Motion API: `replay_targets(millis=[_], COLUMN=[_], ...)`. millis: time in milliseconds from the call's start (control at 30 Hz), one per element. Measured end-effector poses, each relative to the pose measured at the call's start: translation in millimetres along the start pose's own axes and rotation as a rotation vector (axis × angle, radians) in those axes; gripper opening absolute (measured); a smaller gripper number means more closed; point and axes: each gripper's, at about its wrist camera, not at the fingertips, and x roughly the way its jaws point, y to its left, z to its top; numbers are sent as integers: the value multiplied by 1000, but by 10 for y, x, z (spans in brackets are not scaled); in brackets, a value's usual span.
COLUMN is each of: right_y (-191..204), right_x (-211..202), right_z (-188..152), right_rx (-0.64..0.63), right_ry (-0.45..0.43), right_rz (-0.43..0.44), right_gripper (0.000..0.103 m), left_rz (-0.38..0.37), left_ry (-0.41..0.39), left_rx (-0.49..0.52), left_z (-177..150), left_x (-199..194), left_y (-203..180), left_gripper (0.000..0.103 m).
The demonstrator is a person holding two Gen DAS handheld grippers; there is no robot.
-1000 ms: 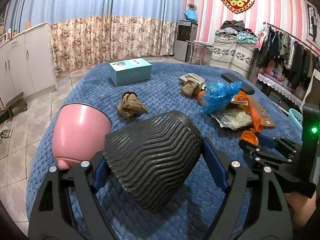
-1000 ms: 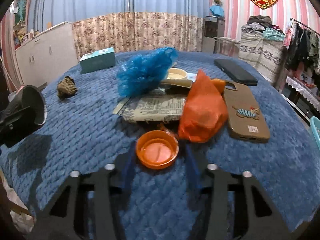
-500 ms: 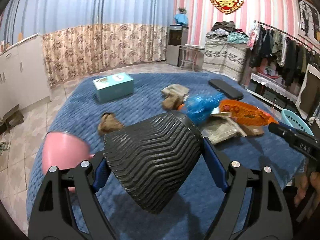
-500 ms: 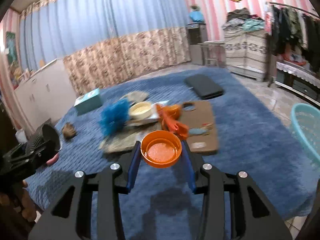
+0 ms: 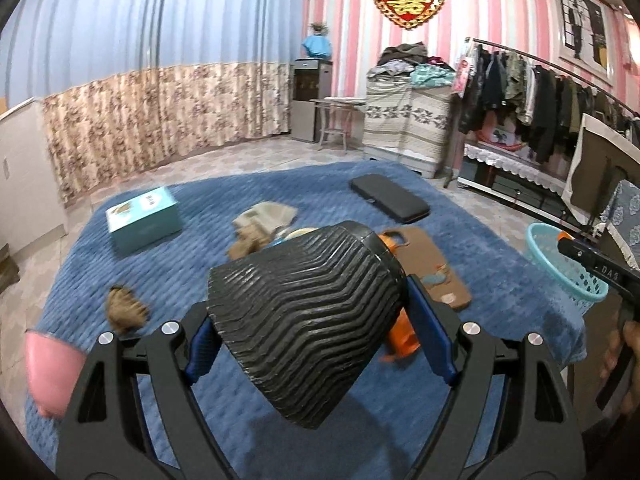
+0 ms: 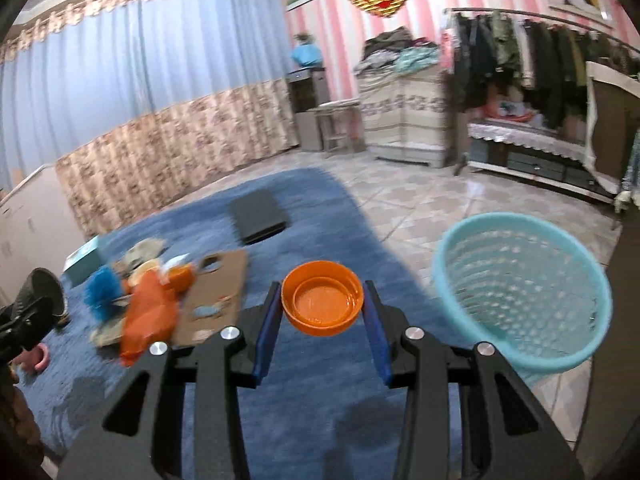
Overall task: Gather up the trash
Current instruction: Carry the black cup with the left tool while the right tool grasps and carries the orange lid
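Two items held off the blue-covered surface (image 6: 328, 208): orange lid (image 6: 322, 303) clamped rim-to-rim between right gripper (image 6: 322, 322) fingers, near the surface's right edge, just beside the teal basket (image 6: 520, 292) on the floor; ribbed black pot (image 5: 304, 320) clamped across its flanks in left gripper (image 5: 308, 344). Probably light, stiff plastic; lid smooth, likely slippery, best pinched at opposite rim points. Pot's ridges likely aiding grip.

Teal box (image 5: 143, 220), black case (image 5: 389, 198) and brown phone case (image 5: 434, 264) on the blue blanket (image 5: 192, 264).
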Motion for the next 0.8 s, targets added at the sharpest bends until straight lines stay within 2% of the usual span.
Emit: replay_targets(millis=[333,633,800], right_y=[-1008,-1466,-1658], right_x=[141,250,286], right_z=[248,458,403], right_rx=[88,98,117], right_ry=[-33,-46,-29], right_rz=[-211,-291,-304], right_gripper=[40,40,40], left_rz=[-74,-171,-231], left_ry=[10,-8,3], left_rx=[46,99,120], left_z=[233,397,436], left_x=[377,651,816], left_y=[-673,-1482,-1904], left_gripper=[80,80,80])
